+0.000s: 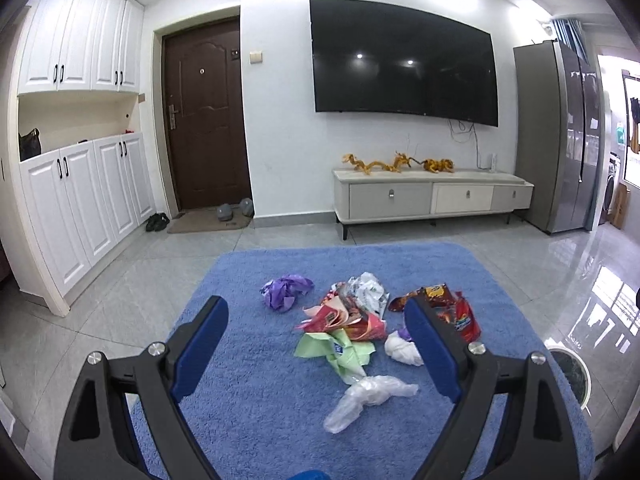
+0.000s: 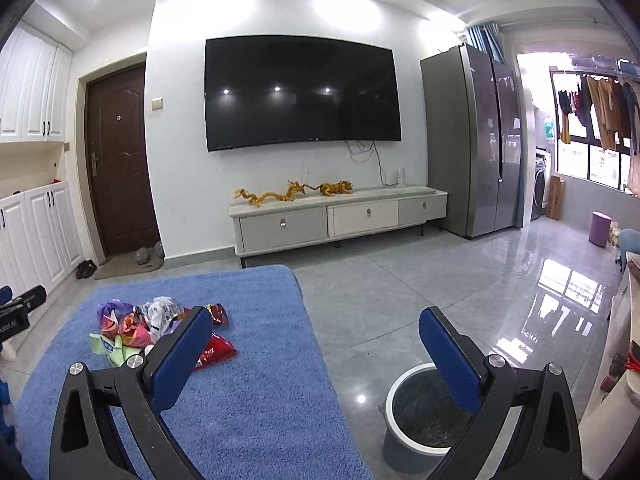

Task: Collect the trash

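Note:
A heap of trash lies on a blue rug (image 1: 256,412): a purple wad (image 1: 285,291), red snack wrappers (image 1: 352,318), a green wrapper (image 1: 340,350), a white wad (image 1: 402,347), a clear plastic bag (image 1: 366,398) and a red packet (image 1: 460,312). My left gripper (image 1: 316,320) is open and empty, above the rug just short of the heap. My right gripper (image 2: 316,332) is open and empty, over the rug's right edge, with the heap (image 2: 152,322) to its left. A grey bin (image 2: 424,416) with a dark liner stands on the floor under its right finger.
Glossy grey tiles (image 2: 400,292) surround the rug. A TV cabinet (image 1: 432,196), a fridge (image 2: 476,144), white cupboards (image 1: 80,208) and a brown door (image 1: 204,120) line the far walls. The bin's rim (image 1: 572,376) shows at the rug's right edge. A purple stool (image 2: 600,228) stands far right.

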The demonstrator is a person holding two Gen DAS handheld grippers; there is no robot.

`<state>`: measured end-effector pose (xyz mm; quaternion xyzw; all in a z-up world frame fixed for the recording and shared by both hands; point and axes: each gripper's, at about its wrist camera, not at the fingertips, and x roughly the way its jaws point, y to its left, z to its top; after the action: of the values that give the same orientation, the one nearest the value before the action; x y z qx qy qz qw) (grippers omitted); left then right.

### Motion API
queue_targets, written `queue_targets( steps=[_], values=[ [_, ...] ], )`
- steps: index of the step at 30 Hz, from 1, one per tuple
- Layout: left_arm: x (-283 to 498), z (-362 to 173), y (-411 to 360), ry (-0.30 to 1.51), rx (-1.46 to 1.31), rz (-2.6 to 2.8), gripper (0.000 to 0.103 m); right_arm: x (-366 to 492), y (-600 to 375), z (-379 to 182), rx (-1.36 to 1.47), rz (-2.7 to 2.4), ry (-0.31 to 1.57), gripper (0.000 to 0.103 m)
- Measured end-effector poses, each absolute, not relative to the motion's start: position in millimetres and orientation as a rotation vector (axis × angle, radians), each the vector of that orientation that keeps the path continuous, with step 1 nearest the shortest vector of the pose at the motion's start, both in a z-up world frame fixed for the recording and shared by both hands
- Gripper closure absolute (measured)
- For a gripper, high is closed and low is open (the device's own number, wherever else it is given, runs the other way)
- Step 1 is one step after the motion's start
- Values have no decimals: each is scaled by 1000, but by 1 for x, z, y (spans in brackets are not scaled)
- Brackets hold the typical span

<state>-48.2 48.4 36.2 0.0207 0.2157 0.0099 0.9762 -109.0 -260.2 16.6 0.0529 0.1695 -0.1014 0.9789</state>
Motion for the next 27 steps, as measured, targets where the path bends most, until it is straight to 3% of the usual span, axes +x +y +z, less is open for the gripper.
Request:
queue_targets(
  steps=[15, 24, 27],
  values=[
    [-2, 13, 63, 516, 41, 20, 13, -60, -281, -8, 118, -169, 444, 0],
    [29, -27, 61, 668, 33, -111, 14, -15, -254, -24, 87, -16, 545, 1],
    [43, -39, 68, 724, -4, -148, 21, -2, -240, -31, 66, 51, 580, 5]
  ],
)
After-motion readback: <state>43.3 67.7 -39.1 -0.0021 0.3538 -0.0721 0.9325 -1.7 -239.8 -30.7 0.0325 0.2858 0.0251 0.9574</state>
